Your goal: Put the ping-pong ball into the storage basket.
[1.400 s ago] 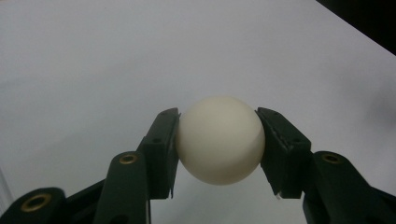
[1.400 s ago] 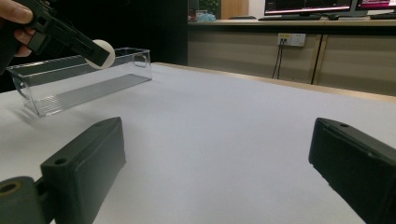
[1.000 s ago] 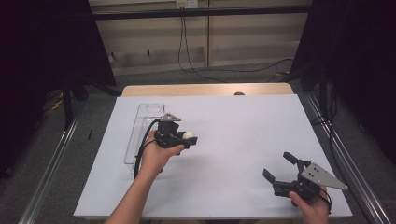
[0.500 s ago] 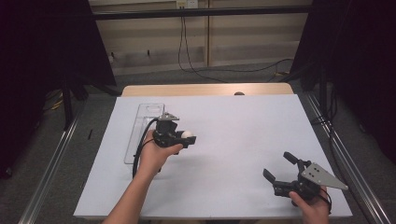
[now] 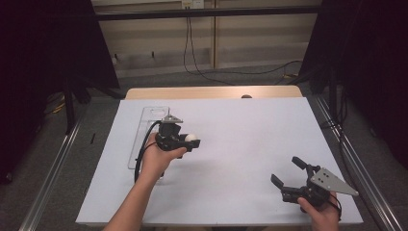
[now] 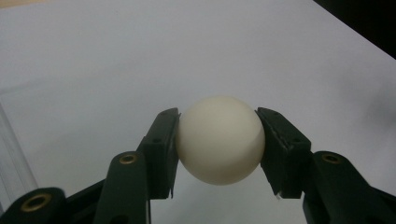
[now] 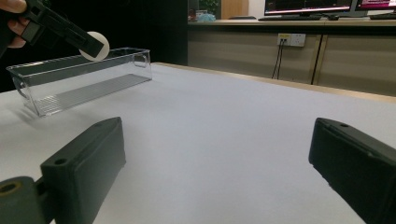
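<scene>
Left tool [image 5: 191, 141], centre-left of the high view, grips a white ball [image 5: 192, 137] beside the clear tray [image 5: 144, 139]; right tool [image 5: 287, 172], lower right, gapes empty above the tabletop [image 5: 250, 130].

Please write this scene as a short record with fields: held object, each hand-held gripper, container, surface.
held object: white ball, lifted off the table
left hand-held gripper: shut on the ball, one jaw on each side
right hand-held gripper: open, nothing between its jaws
container: clear plastic bin, long, looks empty, beside the left hand
surface: white table sheet
</scene>
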Demonstrator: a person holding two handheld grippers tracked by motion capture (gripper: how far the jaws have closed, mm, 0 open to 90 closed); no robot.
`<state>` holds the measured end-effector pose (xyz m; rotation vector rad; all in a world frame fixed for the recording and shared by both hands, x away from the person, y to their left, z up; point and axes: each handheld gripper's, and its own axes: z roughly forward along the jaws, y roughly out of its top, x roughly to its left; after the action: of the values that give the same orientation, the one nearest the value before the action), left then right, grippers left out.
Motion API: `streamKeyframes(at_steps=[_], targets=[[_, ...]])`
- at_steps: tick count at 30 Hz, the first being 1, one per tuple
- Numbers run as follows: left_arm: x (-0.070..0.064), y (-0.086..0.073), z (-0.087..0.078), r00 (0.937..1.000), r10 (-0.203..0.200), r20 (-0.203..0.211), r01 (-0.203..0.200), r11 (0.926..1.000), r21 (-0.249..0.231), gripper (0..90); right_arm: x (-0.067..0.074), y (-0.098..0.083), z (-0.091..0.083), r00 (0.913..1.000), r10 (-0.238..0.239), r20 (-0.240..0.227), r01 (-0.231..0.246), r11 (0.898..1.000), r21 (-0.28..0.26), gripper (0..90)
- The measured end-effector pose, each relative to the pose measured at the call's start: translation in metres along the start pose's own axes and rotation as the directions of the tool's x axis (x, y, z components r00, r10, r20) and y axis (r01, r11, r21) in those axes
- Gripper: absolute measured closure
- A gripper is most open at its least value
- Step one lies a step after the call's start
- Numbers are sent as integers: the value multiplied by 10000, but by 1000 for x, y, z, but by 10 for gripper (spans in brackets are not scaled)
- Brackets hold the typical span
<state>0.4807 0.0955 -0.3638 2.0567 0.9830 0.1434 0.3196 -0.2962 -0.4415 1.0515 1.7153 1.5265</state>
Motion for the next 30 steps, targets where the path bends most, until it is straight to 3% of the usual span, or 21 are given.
streamKeyframes(at_steps=[4, 5, 6, 7, 15, 18, 30], targets=[[0, 1, 0, 10000, -48, 1, 48, 10000, -16, 513, 0, 0, 0, 10000, -21, -9, 21, 10000, -33, 33], [1, 1, -2, 9999, 131, -68, -129, 9998, 170, 513, 0, 0, 0, 10000, -36, -3, 36, 10000, -46, 33], [0, 1, -1, 10000, -13, -74, 13, 10000, 56, 513, 0, 0, 0, 10000, -33, -8, 33, 10000, -47, 33], [2, 1, -2, 9998, 169, -44, -168, 9997, 152, 513, 0, 0, 0, 10000, -33, -7, 33, 10000, -43, 33], [1, 1, -4, 9999, -139, -46, 138, 9999, -53, 513, 0, 0, 0, 10000, -26, -15, 26, 10000, -26, 33], [3, 2, -6, 9999, 138, -97, -136, 9997, 213, 513, 0, 0, 0, 10000, -39, 16, 40, 10000, -10, 33], [3, 3, -8, 9999, 32, -126, -30, 10000, 89, 513, 0, 0, 0, 10000, -37, -9, 37, 10000, -42, 33]])
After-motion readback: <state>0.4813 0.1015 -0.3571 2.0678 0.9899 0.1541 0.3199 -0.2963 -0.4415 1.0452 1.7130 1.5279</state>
